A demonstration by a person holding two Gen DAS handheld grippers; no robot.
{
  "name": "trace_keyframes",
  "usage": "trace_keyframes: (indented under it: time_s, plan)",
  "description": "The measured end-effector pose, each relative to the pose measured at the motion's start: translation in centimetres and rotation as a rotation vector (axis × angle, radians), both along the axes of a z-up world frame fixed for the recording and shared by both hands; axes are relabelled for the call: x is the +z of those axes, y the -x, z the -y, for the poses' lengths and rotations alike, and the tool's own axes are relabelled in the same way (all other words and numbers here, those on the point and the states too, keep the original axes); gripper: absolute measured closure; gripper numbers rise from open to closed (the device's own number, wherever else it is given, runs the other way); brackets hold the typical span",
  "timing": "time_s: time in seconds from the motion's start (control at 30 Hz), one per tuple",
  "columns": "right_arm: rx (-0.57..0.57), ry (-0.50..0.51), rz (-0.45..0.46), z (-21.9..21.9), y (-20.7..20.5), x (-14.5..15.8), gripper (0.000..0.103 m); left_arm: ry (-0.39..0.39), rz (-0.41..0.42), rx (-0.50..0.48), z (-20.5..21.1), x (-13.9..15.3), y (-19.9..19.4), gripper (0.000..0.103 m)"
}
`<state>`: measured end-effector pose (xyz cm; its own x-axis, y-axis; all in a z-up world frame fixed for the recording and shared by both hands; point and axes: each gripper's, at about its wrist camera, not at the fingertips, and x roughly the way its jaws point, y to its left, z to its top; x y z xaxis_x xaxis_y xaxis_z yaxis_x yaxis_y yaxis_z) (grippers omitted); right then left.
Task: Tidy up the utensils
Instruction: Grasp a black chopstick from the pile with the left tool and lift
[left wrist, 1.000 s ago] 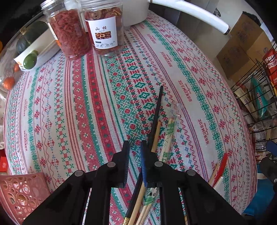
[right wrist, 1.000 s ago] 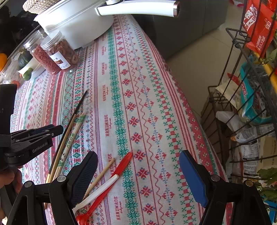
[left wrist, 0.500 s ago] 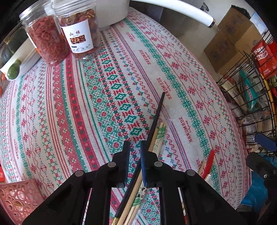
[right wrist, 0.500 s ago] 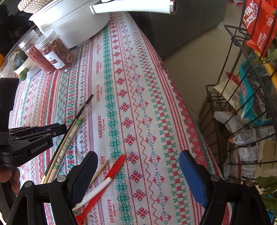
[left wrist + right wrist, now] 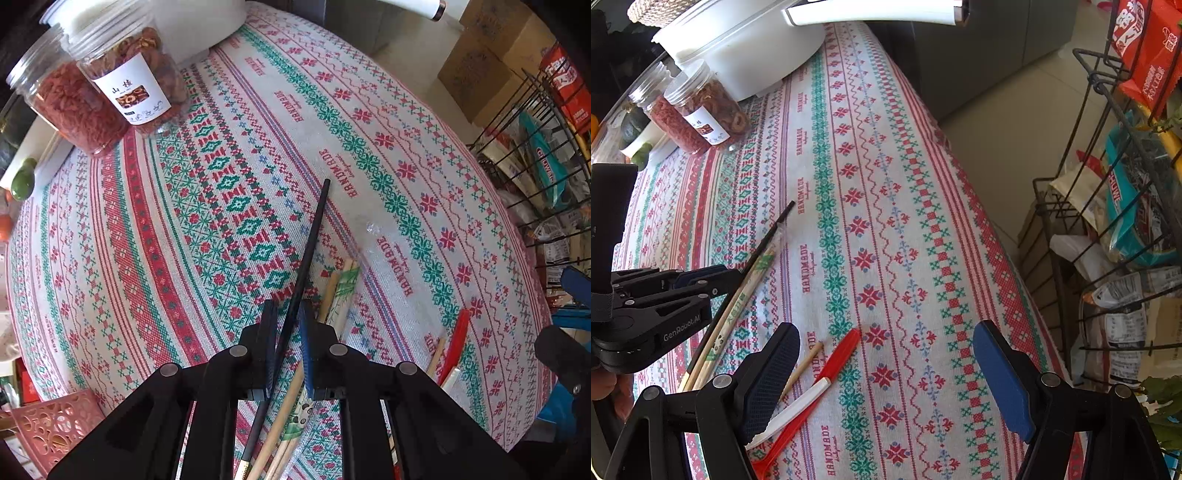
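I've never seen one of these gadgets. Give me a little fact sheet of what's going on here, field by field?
Setting: patterned tablecloth
Left gripper: shut on black chopstick
Right gripper: open, holding nothing
Beside the black chopstick: wrapped chopsticks
Near right gripper: red utensil, white utensil, wooden stick
Background: two jars, white pot

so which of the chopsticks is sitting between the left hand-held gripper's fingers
The black chopstick. It runs up between the left hand-held gripper fingers, dark and longest, its tip past the rest. The bamboo chopsticks and the paper-sleeved pair lie just right of the fingers.
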<state>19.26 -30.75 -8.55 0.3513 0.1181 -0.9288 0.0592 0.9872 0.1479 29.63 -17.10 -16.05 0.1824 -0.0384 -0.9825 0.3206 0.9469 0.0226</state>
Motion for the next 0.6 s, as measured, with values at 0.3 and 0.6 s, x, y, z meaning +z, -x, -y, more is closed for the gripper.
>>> trace_keyframes:
  time_s: [0.3,0.6]
  plan:
    - [-0.002,-0.005,-0.028,0.2,-0.1,-0.7,0.021,-0.017,0.079,0.041,-0.4,0.7,-0.7,0.097]
    - [-0.012,-0.019,-0.078,-0.2,-0.2,-2.0,0.021,0.117,0.242,0.107,-7.4,6.8,6.4,0.098]
